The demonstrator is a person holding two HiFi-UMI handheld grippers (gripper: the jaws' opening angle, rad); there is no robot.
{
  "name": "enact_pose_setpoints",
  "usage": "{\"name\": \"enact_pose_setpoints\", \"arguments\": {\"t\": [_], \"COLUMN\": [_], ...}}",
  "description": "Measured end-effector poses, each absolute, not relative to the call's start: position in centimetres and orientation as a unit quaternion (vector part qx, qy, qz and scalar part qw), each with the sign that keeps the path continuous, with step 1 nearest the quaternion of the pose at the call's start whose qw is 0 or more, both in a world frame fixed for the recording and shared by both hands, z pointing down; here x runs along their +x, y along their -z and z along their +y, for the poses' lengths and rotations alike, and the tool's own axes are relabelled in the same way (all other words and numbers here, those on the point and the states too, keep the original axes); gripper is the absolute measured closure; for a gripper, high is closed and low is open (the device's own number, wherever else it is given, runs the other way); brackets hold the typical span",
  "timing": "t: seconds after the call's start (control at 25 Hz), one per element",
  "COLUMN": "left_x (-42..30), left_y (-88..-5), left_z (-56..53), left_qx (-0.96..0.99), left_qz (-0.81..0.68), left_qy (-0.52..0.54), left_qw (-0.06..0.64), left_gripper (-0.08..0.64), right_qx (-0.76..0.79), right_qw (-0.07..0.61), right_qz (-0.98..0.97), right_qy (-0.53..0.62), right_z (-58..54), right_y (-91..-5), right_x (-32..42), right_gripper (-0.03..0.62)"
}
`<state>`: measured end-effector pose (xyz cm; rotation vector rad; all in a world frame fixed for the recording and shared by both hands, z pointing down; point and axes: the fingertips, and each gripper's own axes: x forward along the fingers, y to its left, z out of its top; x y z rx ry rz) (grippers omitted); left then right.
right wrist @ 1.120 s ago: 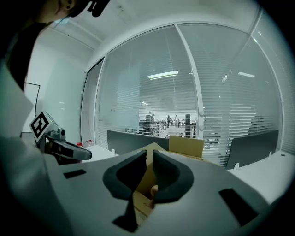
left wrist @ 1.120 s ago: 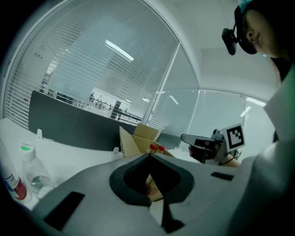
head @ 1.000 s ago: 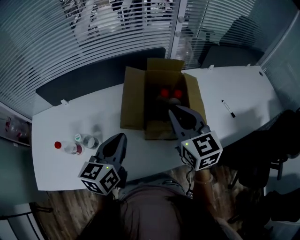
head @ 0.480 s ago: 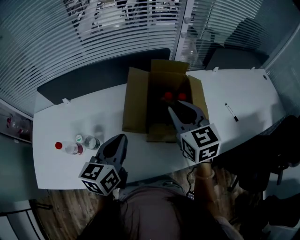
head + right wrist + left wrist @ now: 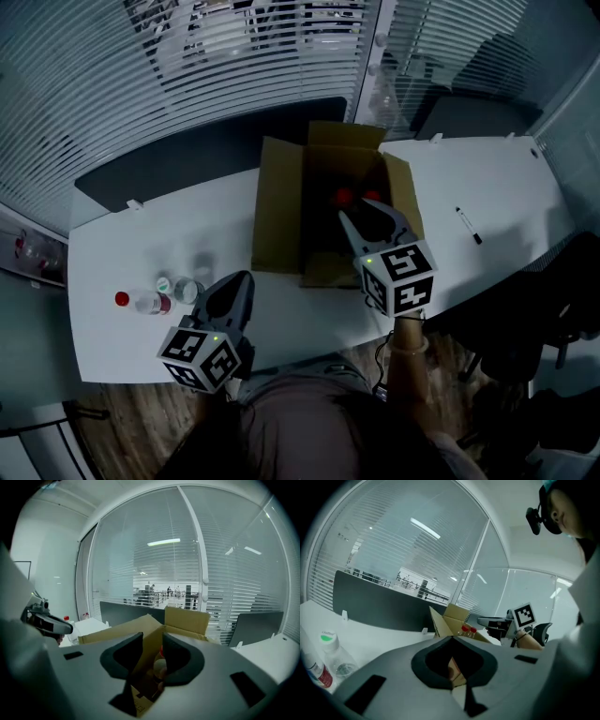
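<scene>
Head view: the right claw [image 5: 370, 208] hangs over the open cardboard box [image 5: 281, 216], its tips above the box's near right part, close to the red-capped bottles [image 5: 344, 197] that stand inside. Right gripper view shows this claw [image 5: 153, 637] with its jaws a narrow way apart and nothing gripped; through the gap the inside of the box [image 5: 187, 618] and one bottle in it can be seen. The left claw [image 5: 236, 281] is held above the near part of the white tabletop [image 5: 122, 253], left of the box and apart from it. Left gripper view shows the left claw [image 5: 452, 639] closed, tips meeting, with nothing held; beyond it stand the box [image 5: 450, 618] and the red caps [image 5: 465, 629] rising above the box's edge. Just left of this claw two clear bottles lie on the tabletop, one with a red cap [image 5: 141, 301] and one with a green cap [image 5: 178, 289], side by side. A black marker pen [image 5: 468, 225] lies on the tabletop well to the right of the box
</scene>
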<state>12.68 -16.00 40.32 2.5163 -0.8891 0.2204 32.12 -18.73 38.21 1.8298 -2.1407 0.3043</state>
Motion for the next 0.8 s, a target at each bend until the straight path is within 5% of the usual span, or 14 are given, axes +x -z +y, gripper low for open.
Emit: {"name": "enact_pose_setpoints", "arguments": {"t": [0.8], "left_x": [11.1], "left_y": [-41.9], "left_z": [-19.1], "left_qx": [0.907], "left_qz": [-0.324], "left_qy": [-0.109], "left_qw": [0.246], "left_gripper": [0.552], "right_qx": [0.669], "right_qw": [0.211], "right_qz": [-0.694], "right_qy": [-0.162], "right_z": [-23.3], "right_y": [-43.2], "right_x": [34.1], "right_gripper": [0.437]}}
